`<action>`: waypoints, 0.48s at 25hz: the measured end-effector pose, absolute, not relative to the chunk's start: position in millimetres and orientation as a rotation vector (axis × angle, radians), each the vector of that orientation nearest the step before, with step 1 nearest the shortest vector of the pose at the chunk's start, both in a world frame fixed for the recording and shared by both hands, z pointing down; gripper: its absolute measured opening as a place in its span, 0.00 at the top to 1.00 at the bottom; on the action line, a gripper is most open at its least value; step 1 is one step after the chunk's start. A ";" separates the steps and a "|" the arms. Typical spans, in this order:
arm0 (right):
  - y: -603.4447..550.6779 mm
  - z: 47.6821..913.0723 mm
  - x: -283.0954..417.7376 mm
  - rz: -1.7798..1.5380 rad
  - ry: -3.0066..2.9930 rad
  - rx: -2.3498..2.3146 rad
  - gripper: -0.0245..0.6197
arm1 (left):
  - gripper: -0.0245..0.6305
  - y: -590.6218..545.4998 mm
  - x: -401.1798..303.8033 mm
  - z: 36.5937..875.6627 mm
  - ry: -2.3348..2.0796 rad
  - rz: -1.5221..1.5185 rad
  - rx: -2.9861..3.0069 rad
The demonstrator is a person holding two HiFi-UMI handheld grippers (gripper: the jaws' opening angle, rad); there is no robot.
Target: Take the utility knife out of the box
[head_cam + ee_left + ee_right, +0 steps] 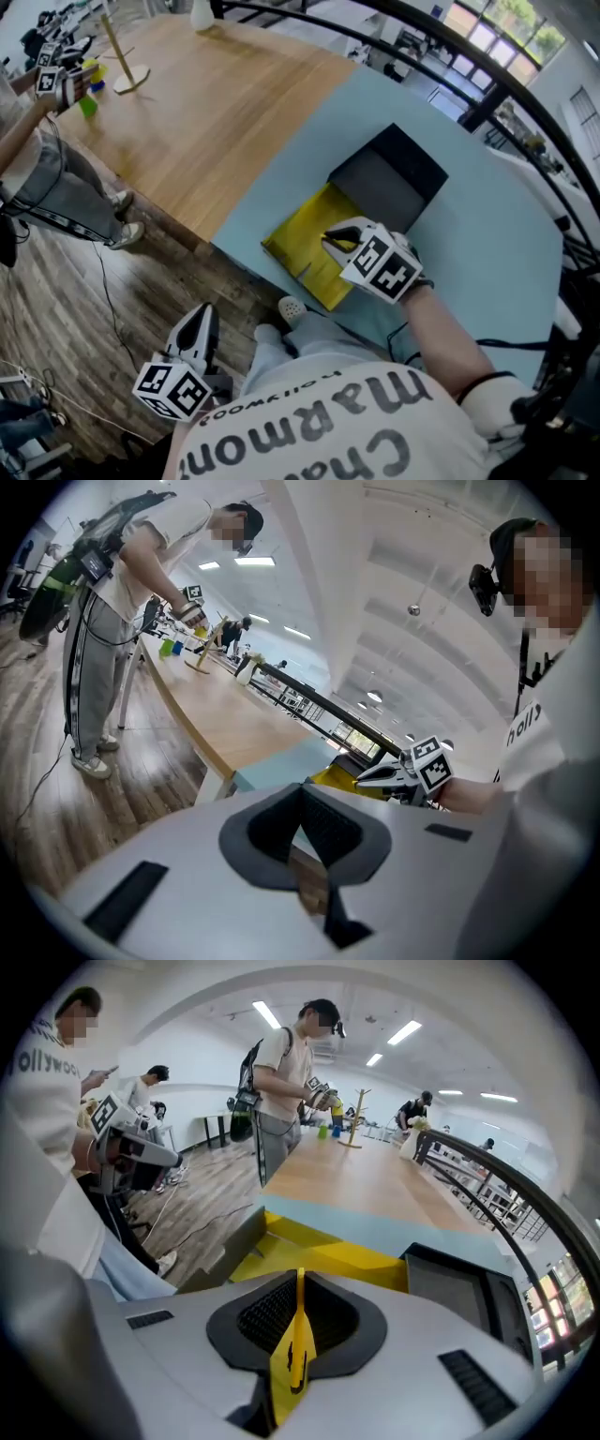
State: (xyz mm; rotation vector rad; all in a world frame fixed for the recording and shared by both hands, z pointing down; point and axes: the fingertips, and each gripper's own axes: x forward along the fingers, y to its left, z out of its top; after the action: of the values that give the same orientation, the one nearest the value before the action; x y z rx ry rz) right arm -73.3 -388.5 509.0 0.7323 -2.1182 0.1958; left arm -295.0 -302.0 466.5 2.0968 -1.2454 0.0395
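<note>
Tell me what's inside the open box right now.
Only bare yellow lining and a dark tray show. The right tool, shut on a thin yellow item, covers part of the yellow half from above.

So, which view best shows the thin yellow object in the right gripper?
The right gripper view: the thin yellow object, clamped between the jaws. In the head view the right gripper hides it; the left gripper view shows nothing clear.

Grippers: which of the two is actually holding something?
The right gripper, over the open box: its jaws pinch a thin yellow item. The left gripper is shut on nothing.
</note>
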 end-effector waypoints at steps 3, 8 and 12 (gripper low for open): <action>-387.4 490.6 -74.4 0.151 -2.163 0.815 0.88 | 0.96 -295.7 -292.7 462.4 -1.236 0.033 2.115; -384.8 465.4 -64.6 0.114 -2.189 0.996 0.88 | 0.96 -288.7 -291.8 454.1 -1.228 0.003 2.147; -382.8 446.4 -54.8 0.199 -2.240 1.151 0.88 | 0.96 -282.0 -292.0 447.2 -1.224 -0.010 2.165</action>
State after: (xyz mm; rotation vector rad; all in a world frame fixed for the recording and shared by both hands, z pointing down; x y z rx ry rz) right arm -54.8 -382.8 446.4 1.1510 -2.2400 0.1994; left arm -292.0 -282.0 447.2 2.1652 -1.2236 -0.0100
